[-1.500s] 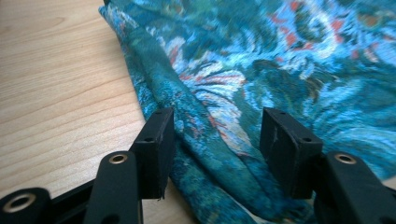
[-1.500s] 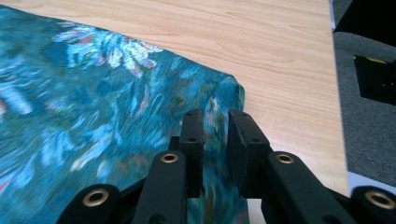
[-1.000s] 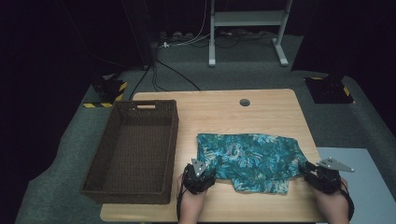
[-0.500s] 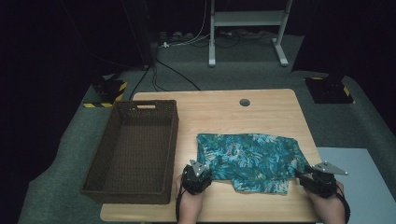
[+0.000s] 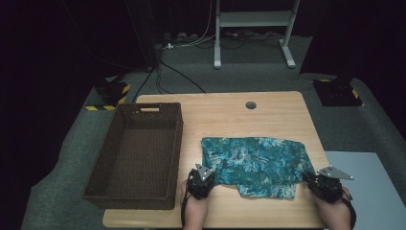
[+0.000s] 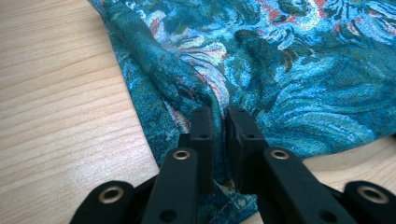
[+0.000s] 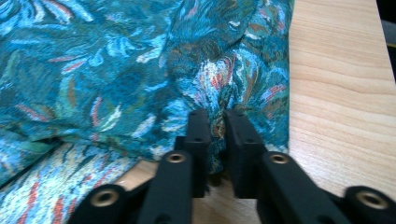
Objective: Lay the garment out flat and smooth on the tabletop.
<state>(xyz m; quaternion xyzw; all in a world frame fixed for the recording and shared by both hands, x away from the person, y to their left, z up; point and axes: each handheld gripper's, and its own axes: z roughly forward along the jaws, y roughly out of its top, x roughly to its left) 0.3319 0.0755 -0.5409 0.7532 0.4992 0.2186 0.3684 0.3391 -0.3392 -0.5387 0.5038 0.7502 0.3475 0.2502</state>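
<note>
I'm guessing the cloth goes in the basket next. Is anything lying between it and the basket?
Nothing visible. Bare table lies between the cloth and the basket, which looks empty. Each claw, left and right, is already pinched on the cloth's near edge.

you're working in what looks like a lab or recording studio, not a home. the wooden table [image 5: 268, 115] stands alone on grey carpet [image 5: 239, 72], ringed by black walls or drapes that swallow the background. black cables [image 5: 177, 72] snake across the floor toward a power strip [image 5: 179, 44] near the back. two dark floor bases marked with yellow-and-black hazard tape [image 5: 111, 91] sit off the table's far corners, and a white metal stand [image 5: 251, 28] rises behind. the table has a cable hole [image 5: 251, 105], like an office desk.
</note>
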